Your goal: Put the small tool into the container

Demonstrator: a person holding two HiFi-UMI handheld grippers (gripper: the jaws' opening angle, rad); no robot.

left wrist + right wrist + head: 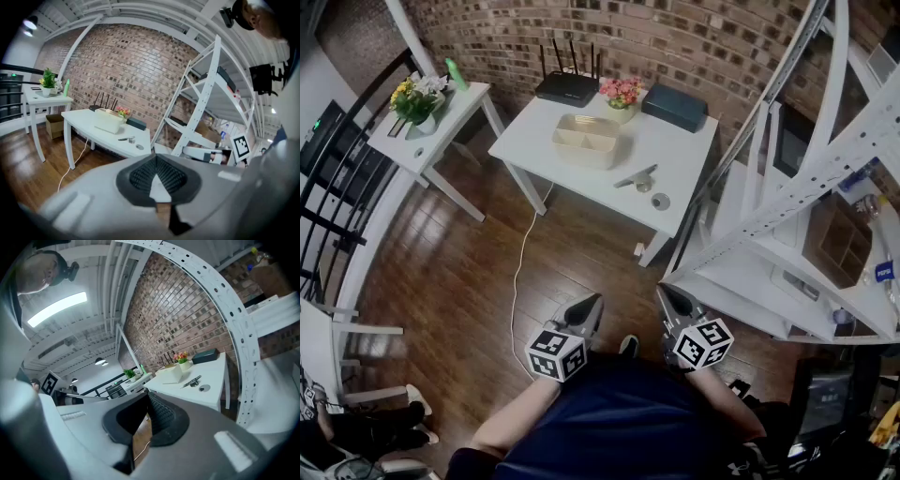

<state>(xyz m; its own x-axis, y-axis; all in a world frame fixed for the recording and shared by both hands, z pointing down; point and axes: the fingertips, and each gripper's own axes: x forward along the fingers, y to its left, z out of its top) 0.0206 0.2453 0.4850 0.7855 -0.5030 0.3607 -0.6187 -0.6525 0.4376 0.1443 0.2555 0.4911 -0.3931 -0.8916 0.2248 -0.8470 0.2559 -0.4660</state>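
Note:
The small tool (pixel 636 176), a slim grey metal piece, lies on the white table (pixel 694 155), to the right of the beige two-compartment container (pixel 587 139). A small round disc (pixel 661 201) rests just in front of the tool. Both grippers hang low by the person's body, far from the table. My left gripper (pixel 589 305) is shut and empty, as is my right gripper (pixel 667 295). In the left gripper view the container (pixel 108 123) and tool (pixel 125 138) show beyond the shut jaws. The right gripper view has the tool (pixel 192 381) in the distance.
A black router (pixel 567 86), pink flowers (pixel 622 94) and a dark box (pixel 675 105) line the table's back. A side table with a plant (pixel 417 98) stands left. White shelving (pixel 787 216) crowds the right. A cable (pixel 517 281) trails over the wood floor.

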